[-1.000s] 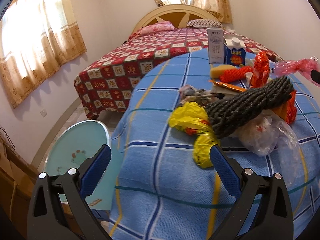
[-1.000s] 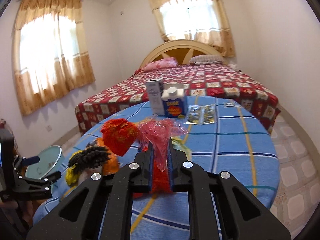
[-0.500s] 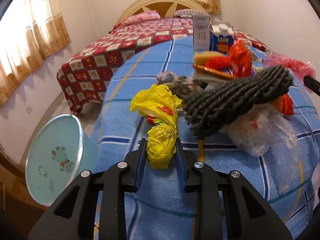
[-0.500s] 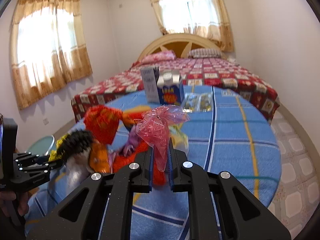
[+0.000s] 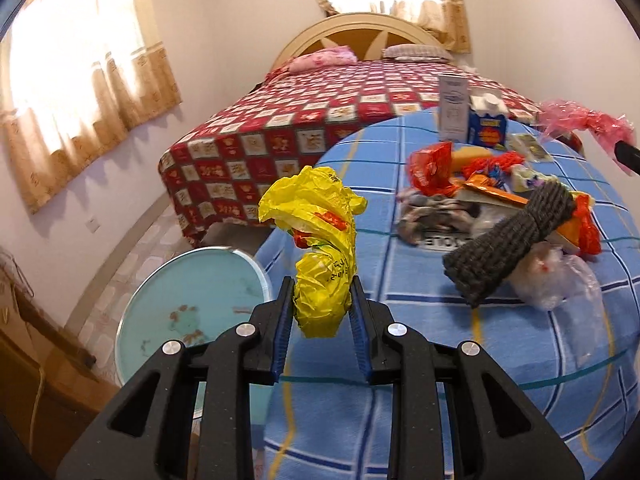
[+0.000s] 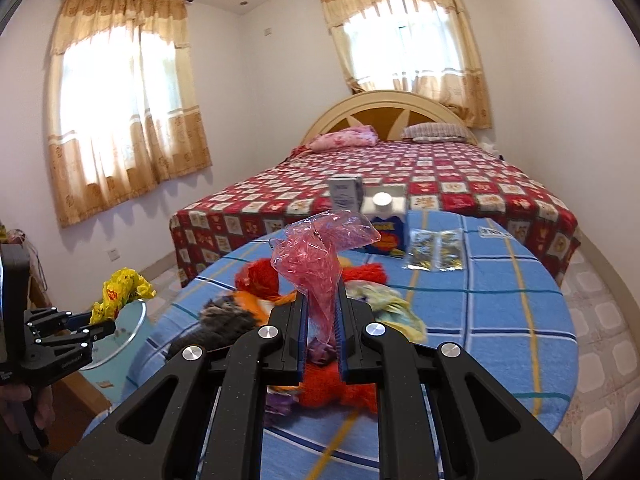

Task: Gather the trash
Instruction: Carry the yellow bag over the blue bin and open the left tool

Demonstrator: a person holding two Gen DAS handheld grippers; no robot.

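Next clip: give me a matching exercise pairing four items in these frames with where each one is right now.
Things:
1. crumpled yellow plastic bag
2. crinkled pink plastic wrap
3. blue juice carton
4. round pale-blue bin

Places:
A. standing on the table's blue checked cloth
B. on the floor beside the table
C. clamped in the left gripper
D. clamped in the right gripper

Pairs: 1-C, 2-D, 3-A, 4-B

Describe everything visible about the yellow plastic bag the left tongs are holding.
The yellow plastic bag is thin, crinkled film, crumpled into a twisted upright wad with red-orange print and small dark lettering. Its lower end is pinched between the blue pads of the left tongs, and its fuller top flares above them. It hangs in the air clear of the blue checked tablecloth, with the pale blue bin beside and below it. Only the pads touch it.
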